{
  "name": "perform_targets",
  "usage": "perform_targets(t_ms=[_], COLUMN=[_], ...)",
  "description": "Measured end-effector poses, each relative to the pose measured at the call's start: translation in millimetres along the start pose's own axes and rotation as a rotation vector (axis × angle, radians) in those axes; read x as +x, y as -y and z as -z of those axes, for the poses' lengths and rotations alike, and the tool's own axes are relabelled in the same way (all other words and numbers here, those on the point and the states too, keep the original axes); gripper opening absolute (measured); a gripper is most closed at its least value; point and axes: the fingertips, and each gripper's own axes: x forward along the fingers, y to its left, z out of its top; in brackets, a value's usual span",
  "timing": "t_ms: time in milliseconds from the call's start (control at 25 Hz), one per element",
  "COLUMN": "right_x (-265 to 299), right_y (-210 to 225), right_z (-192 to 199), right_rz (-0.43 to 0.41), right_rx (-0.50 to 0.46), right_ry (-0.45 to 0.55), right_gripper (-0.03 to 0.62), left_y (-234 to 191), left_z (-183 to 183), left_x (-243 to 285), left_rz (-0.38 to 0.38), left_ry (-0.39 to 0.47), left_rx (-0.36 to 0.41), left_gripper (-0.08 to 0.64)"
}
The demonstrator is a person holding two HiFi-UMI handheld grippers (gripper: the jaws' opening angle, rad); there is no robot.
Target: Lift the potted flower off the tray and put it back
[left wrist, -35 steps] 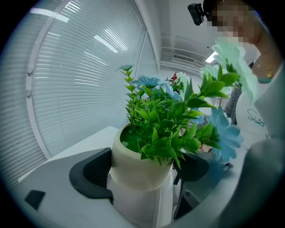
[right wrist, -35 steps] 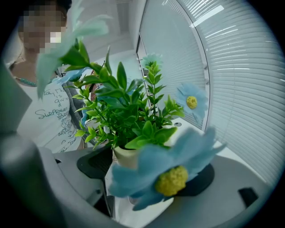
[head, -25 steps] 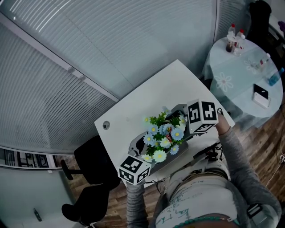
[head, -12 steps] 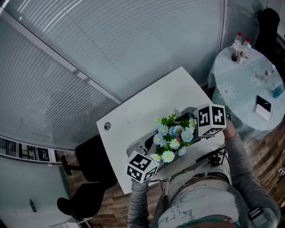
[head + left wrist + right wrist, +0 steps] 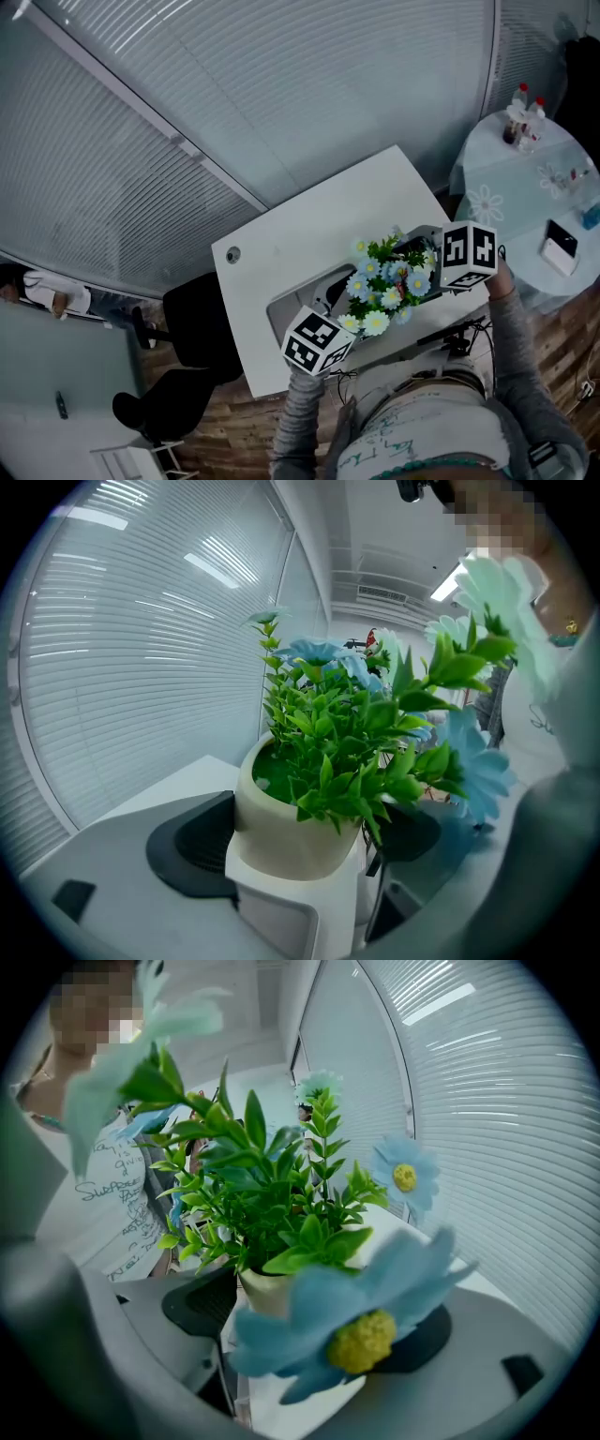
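The grey-sleeved left arm (image 5: 292, 412) rises close to the torso, and the grey-sleeved right arm (image 5: 514, 323) bends out to the side. The two tools face each other. The left tool (image 5: 300, 850) has its black-padded jaws pressed on either side of a cream round pot (image 5: 281, 827). The right tool (image 5: 309, 1326) flanks the same pot, its jaws spread wider. A blue bloom (image 5: 361, 1321) hides any contact there.

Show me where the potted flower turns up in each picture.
Head view: potted flower right of centre, at the white table's near edge.
Left gripper view: dead centre, cream pot low.
Right gripper view: centre, a blue bloom blurred in front.
Shared landmark: the window blinds, in all three.
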Motion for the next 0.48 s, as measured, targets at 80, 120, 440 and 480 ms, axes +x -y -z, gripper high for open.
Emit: perform_targets(t_ms=[80,120,440,480], right_x=[-0.3,-0.3,2.5,3.0], right_y=[-1.9,-2.8,-8.7,-9.3], right_z=[1.5,2.1,-6.1,-6.4], right_rz=[0.007,0.012,0.056,0.065], right_rx=[0.008,0.011,0.032,0.037], right_ry=[0.001,-0.001,0.002,0.0], right_gripper=[0.397,0.397,0.397,0.397], left_y=[2.0,2.9,3.7,3.7], left_z=[0.9,1.3,1.0,1.4], left_x=[0.3,0.3,-10.5,-11.1], left_rz=[0.008,0.013,0.051,0.06], left_ry=[-0.002,-0.003,-0.014,-0.016], left_rx=[0.003,0.006,0.037,0.041], left_gripper=[0.443,0.443,0.443,0.443])
